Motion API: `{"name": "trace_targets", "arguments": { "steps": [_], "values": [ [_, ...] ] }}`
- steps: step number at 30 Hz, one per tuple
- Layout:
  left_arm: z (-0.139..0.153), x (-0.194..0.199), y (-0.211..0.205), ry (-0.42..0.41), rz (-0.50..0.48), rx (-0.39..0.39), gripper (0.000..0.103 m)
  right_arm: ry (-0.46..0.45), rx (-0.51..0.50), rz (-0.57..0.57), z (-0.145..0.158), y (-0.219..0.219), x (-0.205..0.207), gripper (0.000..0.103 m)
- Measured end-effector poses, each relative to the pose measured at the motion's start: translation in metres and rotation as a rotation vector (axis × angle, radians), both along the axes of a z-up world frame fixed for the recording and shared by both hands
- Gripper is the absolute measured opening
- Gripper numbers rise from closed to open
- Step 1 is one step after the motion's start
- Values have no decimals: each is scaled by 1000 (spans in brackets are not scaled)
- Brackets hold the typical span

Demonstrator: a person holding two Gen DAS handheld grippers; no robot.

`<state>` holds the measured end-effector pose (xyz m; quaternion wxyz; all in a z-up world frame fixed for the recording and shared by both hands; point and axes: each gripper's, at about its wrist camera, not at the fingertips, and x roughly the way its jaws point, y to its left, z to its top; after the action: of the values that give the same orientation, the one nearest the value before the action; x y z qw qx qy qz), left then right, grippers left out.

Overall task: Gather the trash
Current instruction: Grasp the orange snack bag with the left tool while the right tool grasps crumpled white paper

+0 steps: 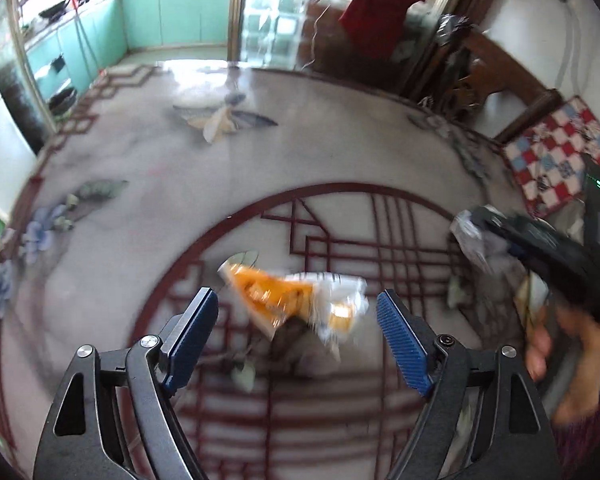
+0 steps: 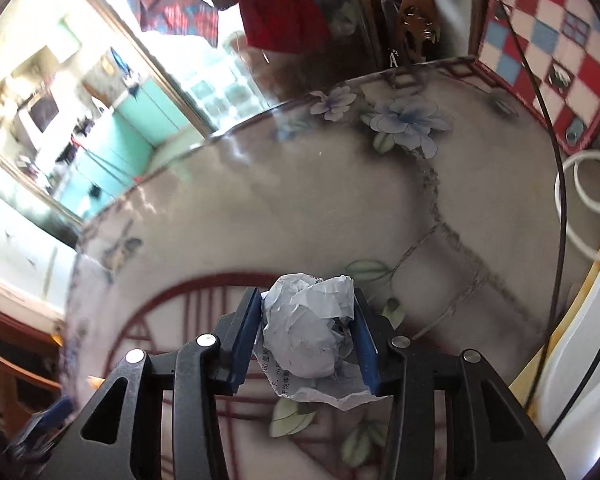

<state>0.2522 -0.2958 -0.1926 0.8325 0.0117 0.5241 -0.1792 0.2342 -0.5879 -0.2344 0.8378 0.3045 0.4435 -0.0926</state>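
Orange wrapper between open claw

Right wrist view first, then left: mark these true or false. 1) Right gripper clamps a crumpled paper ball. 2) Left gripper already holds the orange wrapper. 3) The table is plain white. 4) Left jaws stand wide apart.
1) True: the right gripper pinches the crumpled paper ball.
2) False: the left gripper is open; the orange wrapper lies loose on the table.
3) False: it has flowers and red lattice.
4) True.

Orange wrapper motion-blurred; printed text on crumpled paper unreadable
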Motion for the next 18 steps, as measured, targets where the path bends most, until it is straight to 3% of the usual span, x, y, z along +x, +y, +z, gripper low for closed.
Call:
{"name": "trace_targets", "arguments": {
  "steps": [3, 5, 8, 14, 18],
  "values": [
    [-16, 10, -10, 25, 38, 32, 78, -5, -17, 38, 0, 16, -4, 42],
    [-23, 10, -8, 49, 65, 60, 53, 1, -46, 74, 3, 28, -8, 42],
    [-26, 6, 2, 81, 104, 49, 41, -6, -52, 78, 8, 38, -22, 42],
    [14, -36, 35, -7, 91, 44, 31, -78, -41, 77, 42, 64, -65, 42],
    [46, -79, 62, -40, 71, 15, 26, -129, 19, 97, 66, 90, -95, 42]
  ]
}}
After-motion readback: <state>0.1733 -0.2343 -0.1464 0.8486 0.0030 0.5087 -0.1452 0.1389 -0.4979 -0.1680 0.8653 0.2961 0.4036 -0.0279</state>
